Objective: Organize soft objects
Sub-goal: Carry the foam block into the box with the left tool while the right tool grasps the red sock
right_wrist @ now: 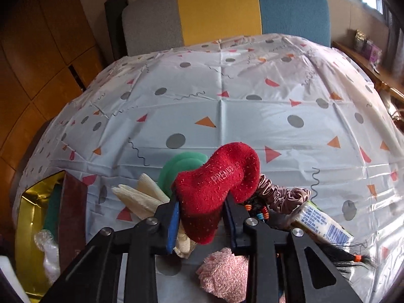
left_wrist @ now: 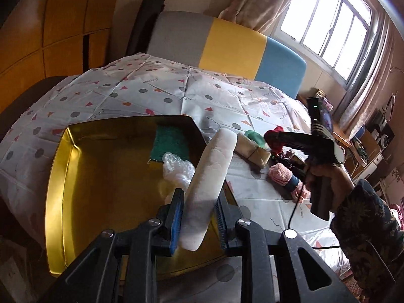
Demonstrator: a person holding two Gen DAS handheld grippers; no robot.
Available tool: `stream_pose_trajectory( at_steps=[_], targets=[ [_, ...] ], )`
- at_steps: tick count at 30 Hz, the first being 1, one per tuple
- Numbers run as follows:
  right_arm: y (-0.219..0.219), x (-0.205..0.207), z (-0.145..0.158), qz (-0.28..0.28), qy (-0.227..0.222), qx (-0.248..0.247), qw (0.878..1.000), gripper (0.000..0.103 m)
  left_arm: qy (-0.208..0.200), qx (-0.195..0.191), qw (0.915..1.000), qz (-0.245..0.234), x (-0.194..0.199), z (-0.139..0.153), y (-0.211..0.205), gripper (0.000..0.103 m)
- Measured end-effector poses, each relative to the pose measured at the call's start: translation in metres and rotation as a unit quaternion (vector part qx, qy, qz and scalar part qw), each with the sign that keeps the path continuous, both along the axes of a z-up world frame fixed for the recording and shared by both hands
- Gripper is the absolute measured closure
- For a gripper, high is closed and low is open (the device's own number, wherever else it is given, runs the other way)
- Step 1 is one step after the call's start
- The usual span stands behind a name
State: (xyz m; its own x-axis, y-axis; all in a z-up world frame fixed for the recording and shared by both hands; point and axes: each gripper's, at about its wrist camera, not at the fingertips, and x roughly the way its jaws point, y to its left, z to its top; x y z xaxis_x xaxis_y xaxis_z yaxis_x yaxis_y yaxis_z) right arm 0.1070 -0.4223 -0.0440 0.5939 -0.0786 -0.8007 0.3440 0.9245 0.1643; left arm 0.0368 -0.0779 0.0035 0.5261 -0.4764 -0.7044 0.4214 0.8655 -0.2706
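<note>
Both your claws are squeezing soft things above the table.

Your left gripper [left_wrist: 199,223] pinches the long white foam pad [left_wrist: 210,174] over the shiny gold tray's [left_wrist: 56,176] right edge. Your right gripper [right_wrist: 202,223] pinches the fuzzy red sock [right_wrist: 217,189] above the pile; the spotted tablecloth [right_wrist: 252,116] beyond lies bare.

Tray [left_wrist: 58,176] on the counter [left_wrist: 151,93], left of the pile; scouring pad [left_wrist: 171,142] and plastic wrap [left_wrist: 176,169] inside. Sock [right_wrist: 217,186] before the scrunchie [right_wrist: 282,197]; chair [left_wrist: 227,45] behind.
</note>
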Motion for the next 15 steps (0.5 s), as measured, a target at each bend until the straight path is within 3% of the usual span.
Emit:
stream_pose_trajectory(
  at_steps=[4,7,11,15],
  targets=[
    [0.023,-0.030,0.031,0.067,-0.032,-0.008,0.997,0.073,0.003,-0.003,0.9997,0.025,0.003,-0.004,0.017,0.080],
    [0.046,-0.056,0.035,0.126,-0.031,-0.003,0.991,0.072,0.011,-0.007,0.9989,0.046,0.004,-0.007,0.029,0.079],
    [0.077,-0.092,0.011,0.192,0.000,0.004,0.981,0.072,0.017,-0.005,0.9969,0.077,0.004,-0.009,0.048,0.079],
    [0.098,-0.117,-0.025,0.215,0.042,-0.017,0.976,0.072,0.024,-0.003,0.9937,0.109,0.005,-0.013,0.068,0.079]
  ],
)
